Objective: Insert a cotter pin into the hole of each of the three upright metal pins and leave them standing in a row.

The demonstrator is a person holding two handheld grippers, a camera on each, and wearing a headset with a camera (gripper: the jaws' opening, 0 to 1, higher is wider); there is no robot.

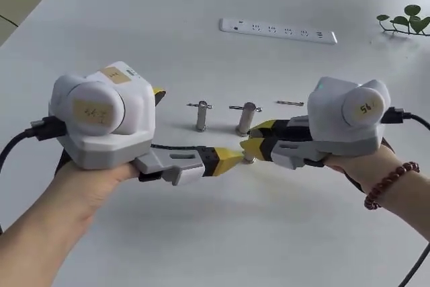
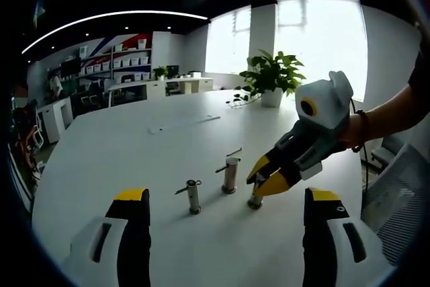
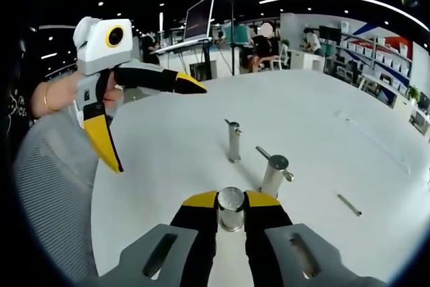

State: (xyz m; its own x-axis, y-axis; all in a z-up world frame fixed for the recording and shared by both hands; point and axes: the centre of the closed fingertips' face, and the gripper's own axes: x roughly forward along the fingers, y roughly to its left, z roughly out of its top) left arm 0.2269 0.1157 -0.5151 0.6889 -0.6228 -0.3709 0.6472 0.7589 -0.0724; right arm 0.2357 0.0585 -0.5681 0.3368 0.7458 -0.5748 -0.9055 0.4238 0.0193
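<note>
While our right gripper (image 1: 250,146) pinches its yellow-tipped jaws around the nearest metal pin (image 3: 231,210), upright on the white table (image 1: 201,233), our left gripper (image 3: 159,128) hangs beside it, jaws spread wide and holding nothing. Beyond, the middle pin (image 1: 246,117) and the far pin (image 1: 201,115) stand upright, each crossed by a cotter pin (image 1: 199,105) near its top; a loose cotter pin (image 1: 289,103) lies near them.

Yellow-tipped fingers (image 1: 227,158), red bead bracelet (image 1: 390,181)
</note>
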